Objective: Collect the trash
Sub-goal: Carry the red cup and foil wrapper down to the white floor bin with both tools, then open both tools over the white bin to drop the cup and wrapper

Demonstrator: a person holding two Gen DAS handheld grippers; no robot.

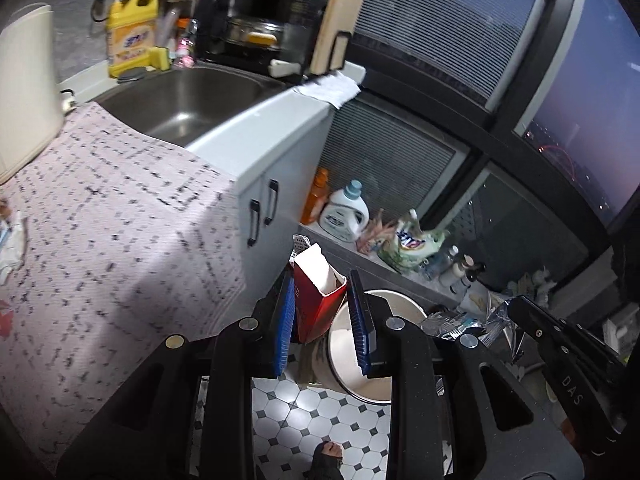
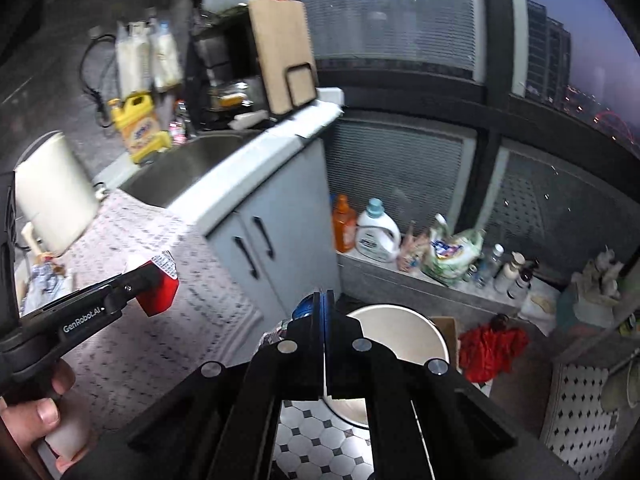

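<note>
Left gripper [image 1: 320, 316] carries our red carton [image 1: 318, 300] between its 2 pads, though whether both pads press it we cannot tell; it hangs beside the counter [image 1: 120, 216], near the white bin [image 1: 360, 352], probably for dropping in. Right gripper [image 2: 324, 300] has its pads together, seemingly on a foil wrapper [image 2: 276, 336] above the bin.

My right gripper [image 2: 325, 300] sits pressed together at lower centre above the bin [image 2: 404, 336]; at left, my left gripper [image 2: 160, 280] clamps a red carton [image 2: 162, 294].

Glossy red cardboard carton [image 1: 318, 296], brushed-metal sink [image 1: 192, 100], wooden cutting board [image 1: 340, 16], woven cloth mat [image 1: 108, 216].
</note>
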